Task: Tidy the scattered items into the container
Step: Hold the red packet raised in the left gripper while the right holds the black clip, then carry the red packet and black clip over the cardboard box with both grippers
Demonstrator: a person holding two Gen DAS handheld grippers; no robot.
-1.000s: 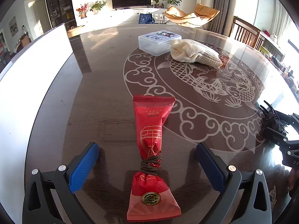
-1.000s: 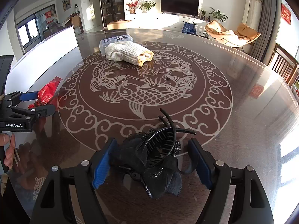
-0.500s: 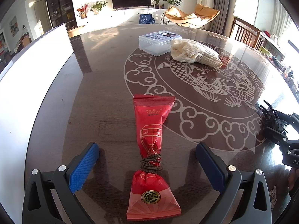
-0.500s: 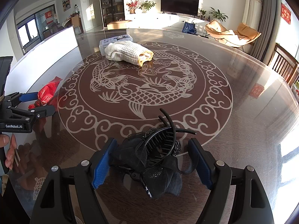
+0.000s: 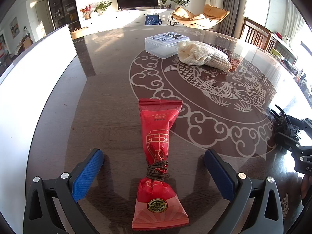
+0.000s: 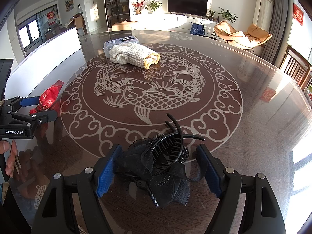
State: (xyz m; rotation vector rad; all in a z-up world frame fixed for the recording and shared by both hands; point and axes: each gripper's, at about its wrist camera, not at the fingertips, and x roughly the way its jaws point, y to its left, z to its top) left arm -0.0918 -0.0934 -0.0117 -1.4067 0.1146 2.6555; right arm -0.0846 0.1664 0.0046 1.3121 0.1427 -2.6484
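Two hand-held claws rest low over a round dark glossy desk (image 6: pixel 253 117) inlaid with a pale fish and cloud pattern. By the look of it, both are at the pick-up step, each lined up on one scattered item, with nothing lifted yet.

The left claw (image 5: pixel 154 173) is wide open. A long red foil snack packet tied with brown cord (image 5: pixel 156 152) lies flat on the desk between its blue pads, apart from both.

The right claw (image 6: pixel 159 167) is also open, though narrower. A black hair claw clip with a fabric bow (image 6: pixel 159 165) sits between its blue pads; the bow seems to brush the left pad, and the right pad stands just clear.

The clear lidded plastic container (image 5: pixel 166 43) sits at the far side of the desk, well apart from both items, with a cream waffle-knit cloth roll (image 5: pixel 202 55) touching its right end.

The next move probably calls for closing each claw squarely on its item, then carrying it far across to the container, whose lid looks shut
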